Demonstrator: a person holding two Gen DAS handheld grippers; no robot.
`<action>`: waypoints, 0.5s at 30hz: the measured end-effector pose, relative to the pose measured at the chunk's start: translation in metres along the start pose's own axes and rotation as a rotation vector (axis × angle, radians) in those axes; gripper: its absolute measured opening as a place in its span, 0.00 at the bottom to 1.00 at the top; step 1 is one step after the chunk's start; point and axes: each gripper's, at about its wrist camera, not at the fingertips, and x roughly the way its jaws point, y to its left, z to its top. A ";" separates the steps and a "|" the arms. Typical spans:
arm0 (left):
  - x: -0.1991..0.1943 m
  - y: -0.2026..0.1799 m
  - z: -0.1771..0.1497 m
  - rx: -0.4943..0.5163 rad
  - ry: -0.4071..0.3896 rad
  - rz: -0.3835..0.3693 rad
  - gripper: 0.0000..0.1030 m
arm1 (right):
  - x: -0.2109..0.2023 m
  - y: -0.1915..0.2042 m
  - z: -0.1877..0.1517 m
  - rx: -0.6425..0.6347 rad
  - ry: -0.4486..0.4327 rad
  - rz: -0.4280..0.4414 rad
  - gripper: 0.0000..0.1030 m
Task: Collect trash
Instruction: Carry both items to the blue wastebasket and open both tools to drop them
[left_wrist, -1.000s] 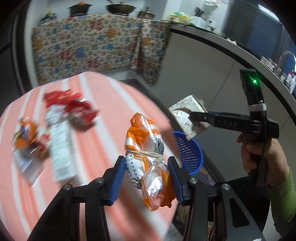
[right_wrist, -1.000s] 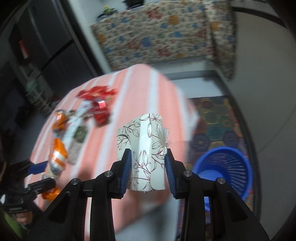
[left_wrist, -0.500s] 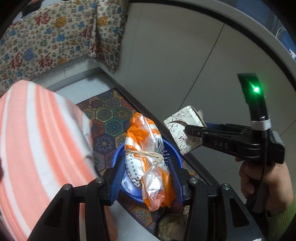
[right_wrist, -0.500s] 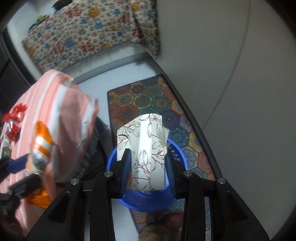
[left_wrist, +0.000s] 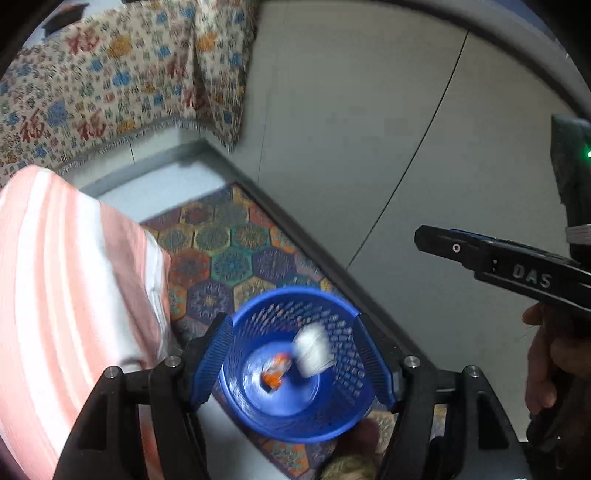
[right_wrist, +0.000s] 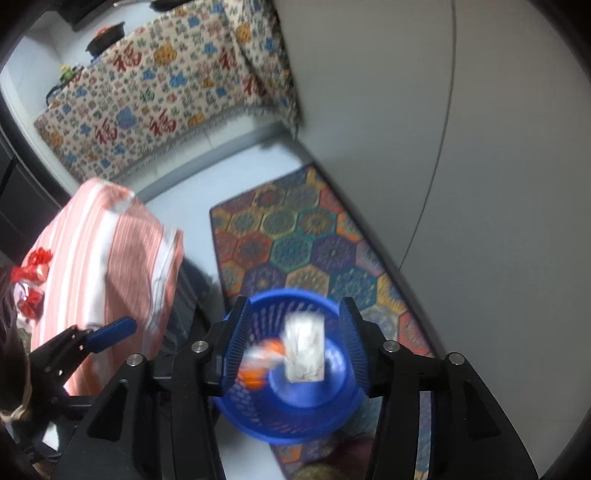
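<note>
Both tongs spring open over the blue basket, and the two pieces they carried half a second ago are gone from their grip: the orange-and-white bag and the floral paper packet are blurred inside the basket's mesh wall, either dropping or just landing, and I cannot tell which. The left tongs stand wide apart and hold nothing, their blue pads framing the basket rim on either side, with the bag directly below and between them and the packet just beside it toward the right pad. The right tongs are spread just as wide and also empty; from their view the packet sits straight beneath the gap, upright-looking but smeared, and the bag lies just to its left against the near wall. That puts two items in the bin, so this round of the collection looks done. More work waits, though: back to the left of the right tongs, red wrappers lie on the striped bench, well apart from the basket. The basket stands on the patterned rug on the floor, near the bench's corner. My guess is both hands swing back toward the bench next.
</note>
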 end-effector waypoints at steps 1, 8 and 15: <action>-0.010 0.000 -0.001 0.006 -0.032 0.009 0.67 | -0.007 0.001 0.001 -0.005 -0.029 -0.008 0.56; -0.058 0.010 -0.013 -0.013 -0.074 -0.020 0.67 | -0.046 0.020 0.005 -0.051 -0.202 -0.033 0.65; -0.109 0.027 -0.057 -0.081 -0.048 -0.037 0.83 | -0.056 0.057 0.002 -0.117 -0.253 -0.003 0.65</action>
